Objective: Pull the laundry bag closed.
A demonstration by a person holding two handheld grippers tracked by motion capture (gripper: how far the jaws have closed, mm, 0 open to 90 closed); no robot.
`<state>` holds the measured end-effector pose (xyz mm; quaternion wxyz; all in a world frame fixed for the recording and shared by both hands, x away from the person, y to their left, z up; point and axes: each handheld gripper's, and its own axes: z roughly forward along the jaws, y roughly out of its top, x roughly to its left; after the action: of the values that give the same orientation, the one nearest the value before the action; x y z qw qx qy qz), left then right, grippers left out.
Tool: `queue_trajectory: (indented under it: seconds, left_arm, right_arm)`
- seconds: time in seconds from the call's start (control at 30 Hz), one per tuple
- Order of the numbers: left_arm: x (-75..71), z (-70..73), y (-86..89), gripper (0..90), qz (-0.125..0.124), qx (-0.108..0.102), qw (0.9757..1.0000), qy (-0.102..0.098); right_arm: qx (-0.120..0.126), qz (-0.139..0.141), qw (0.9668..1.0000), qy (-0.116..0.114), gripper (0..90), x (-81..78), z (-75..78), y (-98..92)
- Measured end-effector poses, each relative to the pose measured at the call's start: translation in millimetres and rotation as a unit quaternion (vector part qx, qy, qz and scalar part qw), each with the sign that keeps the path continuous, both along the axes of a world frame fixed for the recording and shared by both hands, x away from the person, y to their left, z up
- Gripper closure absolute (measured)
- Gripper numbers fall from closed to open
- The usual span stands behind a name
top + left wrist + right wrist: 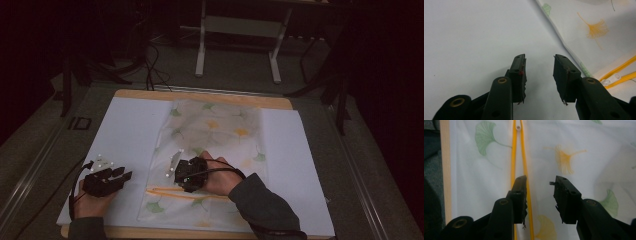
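Note:
A white cloth cover (pixel 215 130) printed with green and orange ginkgo leaves lies flat on a white sheet (pixel 130 130). A yellow zipper (pixel 170 192) runs along its near end. My right gripper (pixel 176 181) hovers over that end, pointing left along the zipper (pixel 524 152). Its jaws (pixel 540 181) are open, the left one above the yellow strip, and nothing is pinched. My left gripper (pixel 125 175) rests on the white sheet (pixel 474 37) left of the cloth (pixel 599 37). It is open (pixel 539 60) and empty, with the zipper's end (pixel 621 70) just to its right.
The sheet covers a wooden table whose edge (pixel 200 95) shows at the back and near side (pixel 445 170). Bare sheet lies to the cloth's left and right (pixel 295 150). Beyond the table are dark floor, cables and a white frame stand (pixel 240 30).

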<state>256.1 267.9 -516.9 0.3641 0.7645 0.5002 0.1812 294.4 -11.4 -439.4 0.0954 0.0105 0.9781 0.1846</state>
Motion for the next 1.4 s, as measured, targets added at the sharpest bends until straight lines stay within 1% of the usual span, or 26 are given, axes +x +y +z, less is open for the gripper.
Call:
queue_trajectory:
  seconds: [0.2, 0.3, 0.37, 0.53, 0.63, 0.7, 0.8, 1.0, 1.17, 1.23, 1.4]
  left_arm:
    - [0.0, 0.4, 0.4, 62.3, -0.001, -0.001, 1.0, 0.0]
    - [-0.1, 0.6, 0.8, 62.5, 0.002, -0.004, 1.0, -0.001]
    - [-0.1, 0.5, 0.7, 62.9, 0.002, -0.004, 1.0, 0.0]
    - [-0.2, 1.0, 1.0, 62.9, 0.002, -0.005, 1.0, -0.002]
    - [-0.1, 1.0, 1.6, 62.8, 0.004, -0.006, 1.0, -0.003]
    - [0.0, 0.9, 1.7, 62.6, 0.004, -0.005, 1.0, -0.002]
    - [0.2, 0.7, 1.0, 62.5, 0.002, -0.005, 1.0, -0.002]
    - [0.2, 1.0, 1.0, 62.4, 0.002, -0.005, 1.0, -0.003]
    - [0.3, 1.3, 1.2, 62.4, 0.002, -0.004, 1.0, -0.002]
    - [0.2, 1.4, 1.4, 62.3, 0.003, -0.006, 1.0, -0.003]
    - [0.2, 1.6, 2.1, 62.2, 0.004, -0.006, 1.0, -0.004]
  right_arm:
    - [0.003, 0.012, 0.9999, 0.0, 64.0, -1.3, -3.6, 13.7]
    - [0.006, 0.016, 0.9999, -0.003, 64.8, -1.5, -6.2, 20.2]
    - [0.008, 0.016, 0.9998, 0.001, 66.0, -2.9, -8.0, 24.9]
    - [0.005, 0.02, 0.9998, 0.006, 68.2, -3.2, -15.4, 35.4]
    - [0.005, 0.019, 0.9998, 0.004, 67.4, -1.4, -22.0, 42.9]
    - [0.006, 0.019, 0.9998, 0.006, 67.5, -1.1, -23.4, 44.3]
    - [0.008, 0.022, 0.9996, 0.016, 66.9, -0.1, -30.8, 51.0]
    - [0.011, 0.022, 0.9994, 0.024, 66.7, 0.7, -36.5, 59.2]
    - [0.003, 0.028, 0.9991, 0.032, 68.3, -0.4, -39.5, 68.5]
    - [0.0, 0.034, 0.9989, 0.032, 68.2, -0.9, -41.7, 72.7]
    - [-0.012, 0.037, 0.9987, 0.034, 68.2, -2.2, -46.6, 80.6]
